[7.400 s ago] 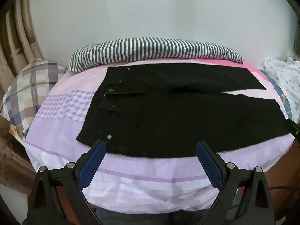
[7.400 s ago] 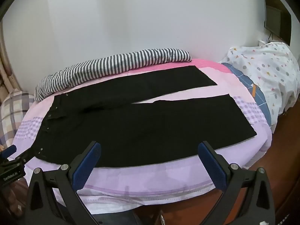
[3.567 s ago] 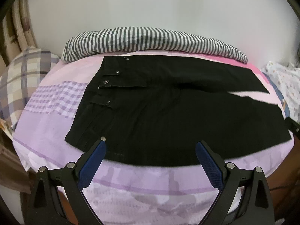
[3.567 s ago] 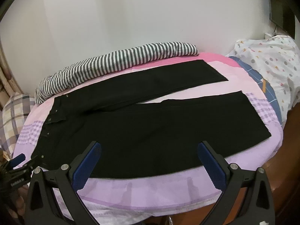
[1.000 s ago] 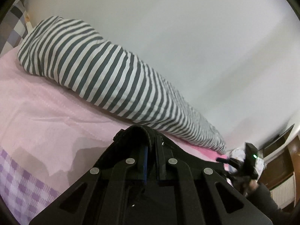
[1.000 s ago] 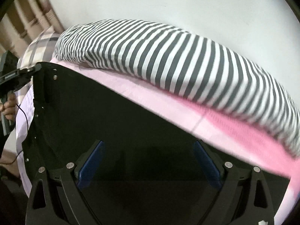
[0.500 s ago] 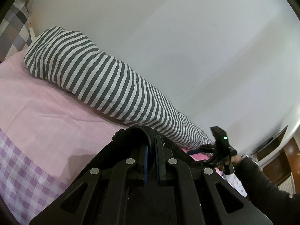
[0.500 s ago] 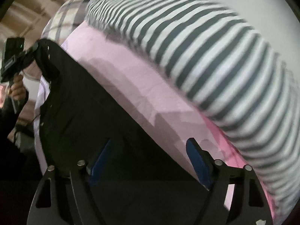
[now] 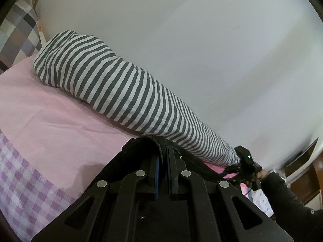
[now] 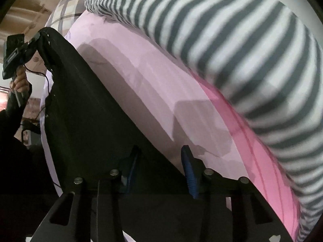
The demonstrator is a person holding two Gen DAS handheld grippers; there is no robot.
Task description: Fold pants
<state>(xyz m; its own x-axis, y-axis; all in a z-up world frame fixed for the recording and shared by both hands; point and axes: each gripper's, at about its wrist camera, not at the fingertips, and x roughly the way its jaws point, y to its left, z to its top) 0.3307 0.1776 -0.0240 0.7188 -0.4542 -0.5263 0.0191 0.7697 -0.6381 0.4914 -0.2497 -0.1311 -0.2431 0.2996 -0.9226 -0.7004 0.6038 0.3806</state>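
The black pants (image 10: 84, 109) lie on the pink bed. My left gripper (image 9: 163, 151) is shut on the far waistband corner of the pants (image 9: 145, 141) and holds it lifted off the sheet. It also shows at the left of the right wrist view (image 10: 37, 37), pinching that corner. My right gripper (image 10: 159, 151) is partly closed around the far leg's edge, with the black cloth running between its blue pads (image 10: 186, 161). It shows small in the left wrist view (image 9: 234, 168) at the far leg end.
A grey-and-white striped rolled blanket (image 9: 121, 92) lies along the white wall behind the pants. A plaid pillow (image 9: 14, 26) sits at the far left. The pink sheet (image 9: 40, 121) turns to purple check near the front. A dotted bedding pile (image 9: 260, 201) sits beyond the right gripper.
My right gripper's fingers have come much closer together over the far leg edge. My left gripper stays shut on the waistband corner and has lifted slightly.
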